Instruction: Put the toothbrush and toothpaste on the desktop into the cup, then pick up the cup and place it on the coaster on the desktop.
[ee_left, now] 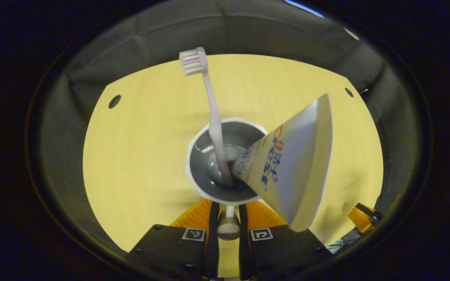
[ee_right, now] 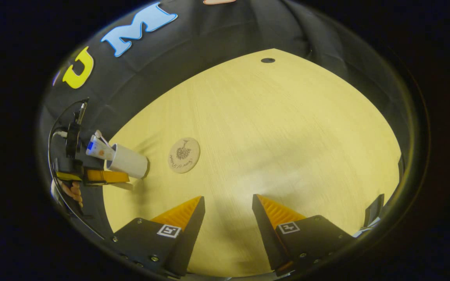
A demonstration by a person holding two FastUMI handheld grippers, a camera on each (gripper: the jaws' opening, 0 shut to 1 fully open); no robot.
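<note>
both my left fingers pressed the handle [ee_left: 229, 225] of the one cup [ee_left: 225, 162] near me in the left gripper view, so its toothbrush [ee_left: 213, 121] and toothpaste [ee_left: 291, 164] rode upright. right gripper view: my right gripper [ee_right: 228, 210] gaped empty; the cup [ee_right: 128, 160] hung just left of the single coaster [ee_right: 184, 155].

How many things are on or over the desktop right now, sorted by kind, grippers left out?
Toothbrush: 1
Toothpaste tube: 1
Cup: 1
Coaster: 1
Total: 4
</note>
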